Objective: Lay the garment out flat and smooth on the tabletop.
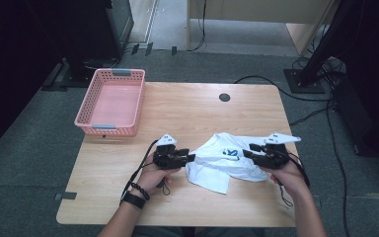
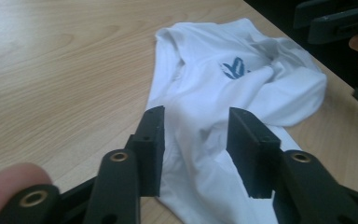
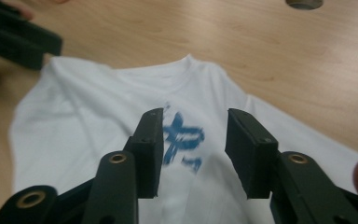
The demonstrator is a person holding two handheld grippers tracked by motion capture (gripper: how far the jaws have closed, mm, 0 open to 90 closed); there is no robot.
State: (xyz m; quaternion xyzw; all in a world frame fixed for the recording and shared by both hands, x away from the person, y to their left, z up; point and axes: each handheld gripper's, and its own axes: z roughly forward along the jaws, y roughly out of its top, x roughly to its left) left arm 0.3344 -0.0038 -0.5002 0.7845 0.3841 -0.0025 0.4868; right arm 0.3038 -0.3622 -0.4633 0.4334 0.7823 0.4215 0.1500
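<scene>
Left gripper (image 1: 191, 158) & right gripper (image 1: 246, 152): jaws apart, nothing gripped. Risk: rumpled white T-shirt (image 1: 224, 160) bunches if regrasped through multiple layers.

Blue print (image 3: 182, 140) on white shirt (image 3: 98, 116) blurred, perhaps lettering; shirt's near hem cut off

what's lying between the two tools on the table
A crumpled white t-shirt with a blue print lies between the left tool and the right tool, as the high view shows. Both tools stand open at its edges.
</scene>
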